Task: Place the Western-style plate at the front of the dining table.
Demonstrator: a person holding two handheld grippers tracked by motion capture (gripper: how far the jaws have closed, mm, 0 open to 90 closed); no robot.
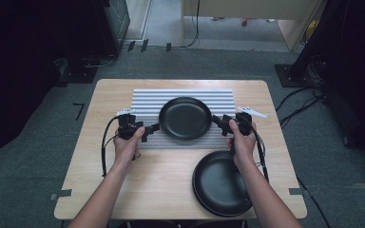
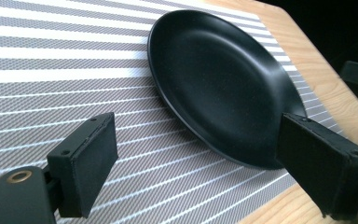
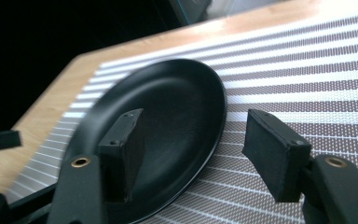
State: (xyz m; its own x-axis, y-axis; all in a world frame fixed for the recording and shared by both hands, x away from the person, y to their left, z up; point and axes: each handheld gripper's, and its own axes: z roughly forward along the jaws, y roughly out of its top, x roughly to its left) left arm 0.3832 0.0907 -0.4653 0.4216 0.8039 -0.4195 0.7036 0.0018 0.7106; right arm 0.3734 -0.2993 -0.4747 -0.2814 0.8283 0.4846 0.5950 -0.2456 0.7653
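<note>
A black plate (image 1: 185, 118) lies on a grey-and-white striped mat (image 1: 147, 102) in the middle of the wooden table. My left gripper (image 1: 151, 130) is just off the plate's left rim, pointing at it. In the left gripper view its jaws (image 2: 200, 135) stand open, with the plate (image 2: 219, 84) a little beyond them and nothing pressed between the pads. My right gripper (image 1: 218, 121) is at the plate's right rim. In the right gripper view it (image 3: 196, 126) is open, and the rim of the plate (image 3: 168, 116) lies between the pads without being touched.
A second black plate (image 1: 216, 185) sits at the table's front right, partly under the right forearm. Cables trail from both grippers. Dark equipment and loose cables stand on the carpet around the table (image 1: 123, 190).
</note>
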